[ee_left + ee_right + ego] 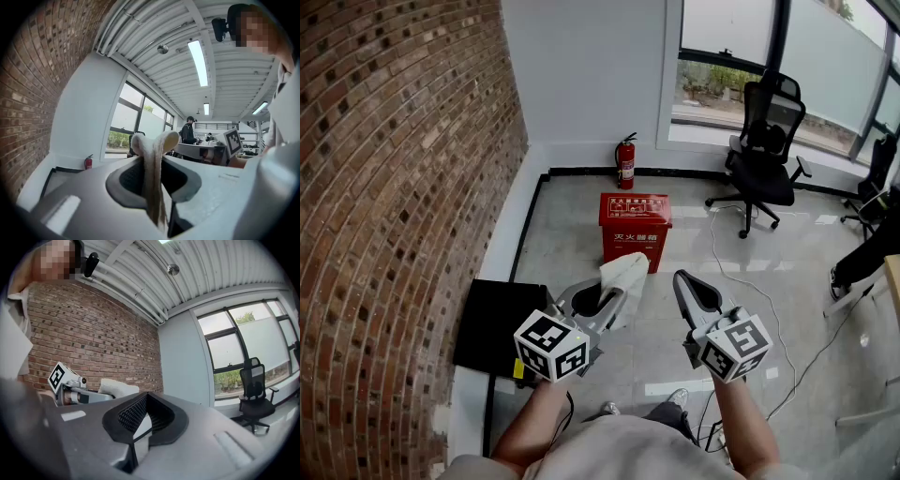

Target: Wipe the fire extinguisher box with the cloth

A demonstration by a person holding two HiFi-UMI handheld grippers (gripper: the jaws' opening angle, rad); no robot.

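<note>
A: Item one, left gripper (602, 298)?
B: Jaws clamped on a pale cloth (625, 275). One fold stands up past the tips and the rest hangs loose. The gripper is level, above the floor.
A: Item two, right gripper (682, 279)?
B: Jaws fully together, nothing between them. Level, beside the left gripper and not touching it.
A: Item three, fire extinguisher box (635, 228)?
B: Red, on the tiled floor ahead of both grippers, well apart from the cloth. A fire extinguisher (625, 161) stands behind it at the wall.
A: Step in hand?
B: Approach, by my reading; wiping not yet begun. Recommended: move closer and lower the left gripper until a broad fold lies flat on the box top. Wipe in overlapping strokes, then do the front face. Grip firmly, since the hanging end could snag an edge. The right gripper may steady the box.
</note>
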